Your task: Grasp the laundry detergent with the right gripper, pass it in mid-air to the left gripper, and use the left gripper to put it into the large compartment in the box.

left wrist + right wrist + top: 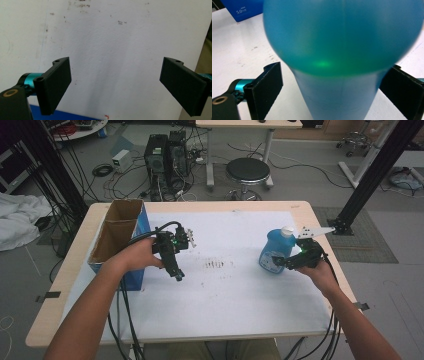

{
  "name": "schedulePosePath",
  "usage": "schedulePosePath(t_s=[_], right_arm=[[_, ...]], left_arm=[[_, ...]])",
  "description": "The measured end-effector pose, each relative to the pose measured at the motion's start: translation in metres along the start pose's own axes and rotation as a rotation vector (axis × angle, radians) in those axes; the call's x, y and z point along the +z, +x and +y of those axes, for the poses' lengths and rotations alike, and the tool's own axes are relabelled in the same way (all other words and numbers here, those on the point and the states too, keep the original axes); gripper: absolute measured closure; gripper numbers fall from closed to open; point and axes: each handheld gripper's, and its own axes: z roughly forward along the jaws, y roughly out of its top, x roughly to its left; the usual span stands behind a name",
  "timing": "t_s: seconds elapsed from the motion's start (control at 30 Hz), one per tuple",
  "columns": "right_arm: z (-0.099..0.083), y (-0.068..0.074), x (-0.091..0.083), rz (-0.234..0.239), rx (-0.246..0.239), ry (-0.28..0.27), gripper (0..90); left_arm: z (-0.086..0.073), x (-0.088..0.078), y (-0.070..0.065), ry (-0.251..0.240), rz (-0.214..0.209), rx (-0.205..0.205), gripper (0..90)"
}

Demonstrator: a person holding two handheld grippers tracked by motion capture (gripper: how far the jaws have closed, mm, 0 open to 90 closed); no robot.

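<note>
A blue translucent bottle [274,251] with a white cap stands on the white sheet [225,290] at the right of the table. My right gripper [281,263] reaches it from the near right. In the right gripper view the bottle [342,50] sits between the jaws of the right gripper [332,92]. A gap shows between the left pad [265,87] and the bottle, so the grip is open. My left gripper [179,275] hangs over the sheet left of centre, pointing down. In its own view the left gripper [115,85] is open with nothing between the jaws.
An open blue cardboard box [117,232] stands at the table's left, right beside my left hand; its printed side [244,7] appears in the right gripper view. Cables trail off the near edge. A stool [247,172] and computer towers [165,155] stand beyond the table.
</note>
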Motion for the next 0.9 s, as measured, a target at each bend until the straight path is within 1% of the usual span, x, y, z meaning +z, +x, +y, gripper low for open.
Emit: schedulePosePath(t_s=[0.03,0.1,0.27,0.3,0.37,0.5,0.63,0.73,0.9], right_arm=[[-0.0004,-0.0004,0.0000,0.000,-0.001,-0.005,7.4],[-0.0013,-0.0006,-0.0004,0.016,-0.010,-0.018,15.7],[-0.0033,-0.0009,0.0030,0.005,-0.013,-0.012,15.9],[-0.0041,-0.0012,0.0034,0.005,-0.008,-0.016,17.4],[-0.0058,-0.0018,0.0028,0.017,-0.009,-0.029,23.4],[-0.0067,-0.0029,0.0028,0.006,-0.007,-0.037,23.7],[-0.0070,-0.0039,0.0025,0.010,-0.008,-0.050,26.8],[-0.0076,-0.0044,0.0031,0.009,-0.012,-0.048,27.5],[-0.0077,-0.0048,0.0028,0.010,-0.020,-0.064,32.3]], left_arm=[[0.0002,0.0002,0.0000,-0.001,0.000,0.000,10.3],[0.0005,0.0006,0.0000,0.001,-0.001,0.000,10.3],[-0.0001,0.0008,0.0002,-0.002,0.000,-0.002,10.3],[-0.0002,0.0004,0.0005,0.000,0.000,0.001,10.3],[-0.0008,0.0003,0.0003,-0.002,0.000,-0.004,10.3],[-0.0016,0.0005,0.0005,-0.004,0.000,-0.007,10.3],[-0.0015,0.0007,0.0007,-0.004,0.000,-0.006,10.3],[-0.0011,0.0011,0.0005,-0.004,-0.001,-0.003,10.3],[-0.0012,0.0015,0.0007,-0.005,-0.003,-0.007,10.3]])
